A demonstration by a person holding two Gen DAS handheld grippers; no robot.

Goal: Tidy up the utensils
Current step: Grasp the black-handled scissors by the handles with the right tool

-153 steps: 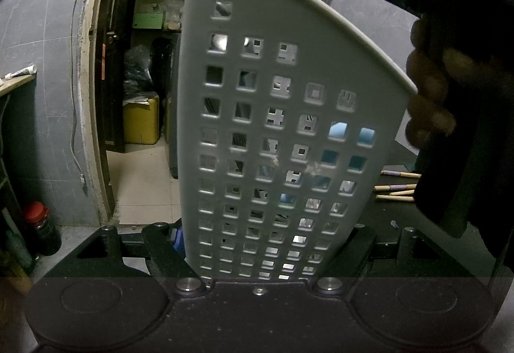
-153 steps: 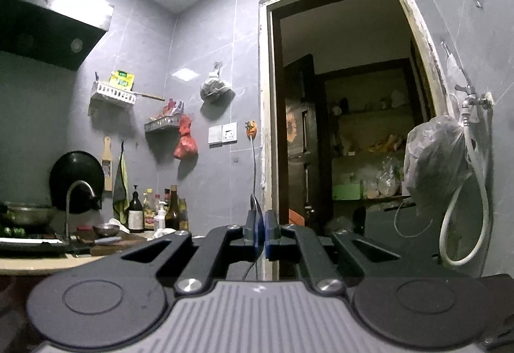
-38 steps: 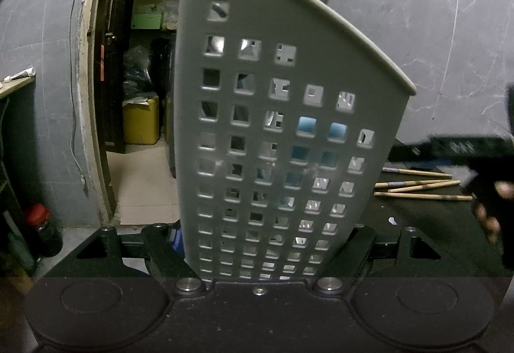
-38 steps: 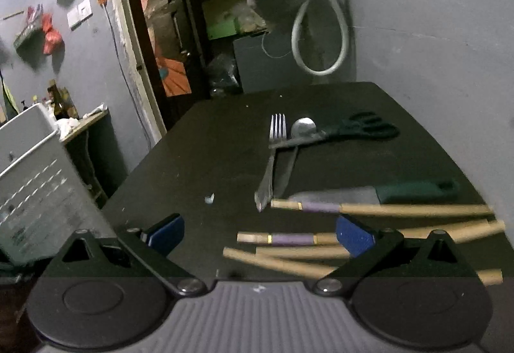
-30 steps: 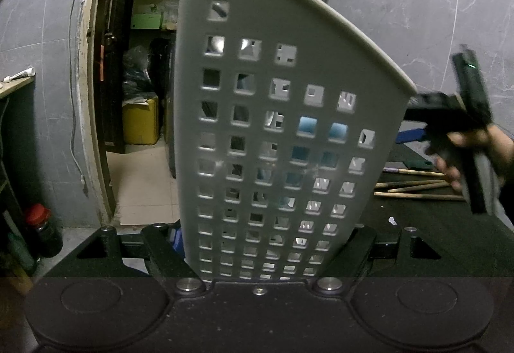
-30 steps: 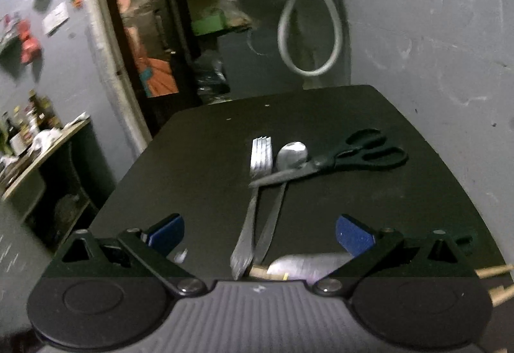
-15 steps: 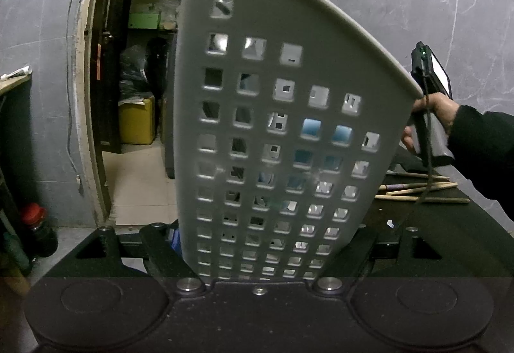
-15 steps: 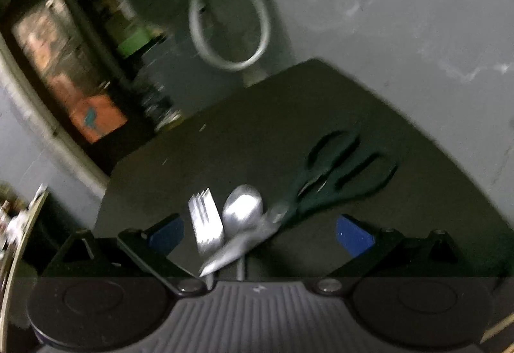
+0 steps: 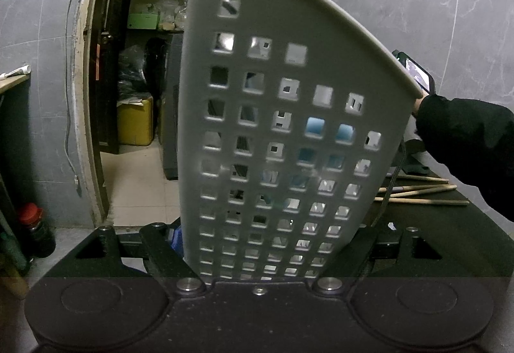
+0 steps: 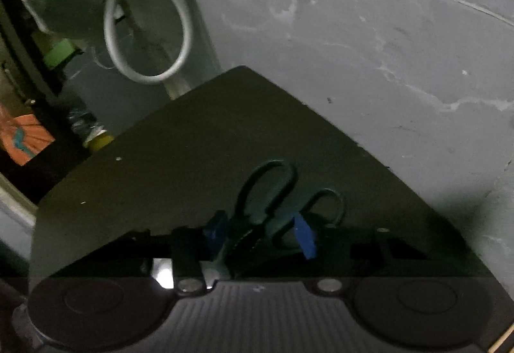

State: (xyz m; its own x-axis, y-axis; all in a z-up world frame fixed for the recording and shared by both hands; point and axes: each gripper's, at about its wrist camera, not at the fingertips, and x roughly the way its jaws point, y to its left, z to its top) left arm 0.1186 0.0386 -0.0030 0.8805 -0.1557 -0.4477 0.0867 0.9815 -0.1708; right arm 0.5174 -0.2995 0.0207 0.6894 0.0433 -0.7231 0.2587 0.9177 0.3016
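1. In the left wrist view, the left gripper (image 9: 273,243) is gripping a white plastic basket (image 9: 282,115) with square holes. Its jaws are closing on the basket's two sides near the bottom, and the basket is standing upright and filling the middle of the picture.
2. Only this view is showing the chopsticks (image 9: 420,192). They are lying on the black table (image 9: 449,234), to the right of the basket and behind it.
3. This view is also showing a person's dark sleeve (image 9: 465,140) reaching in from the right, above the chopsticks. The hand is mostly hiding behind the basket's rim.
4. Through the open doorway on the left, a yellow container (image 9: 135,121) is sitting on the floor.
5. The right wrist view is showing what the left cannot: black scissors (image 10: 270,192) lying on the table, with the handle loops pointing away from the camera.
6. The right gripper (image 10: 260,234) is standing half open around the scissors. Its jaws have just been closing, and the scissors are lying between the blue pads (image 10: 305,234). I cannot tell if the pads are already pressing on them, because the picture is dark.
7. A white hose (image 10: 147,31) is hanging in a loop on the grey wall beyond the table.
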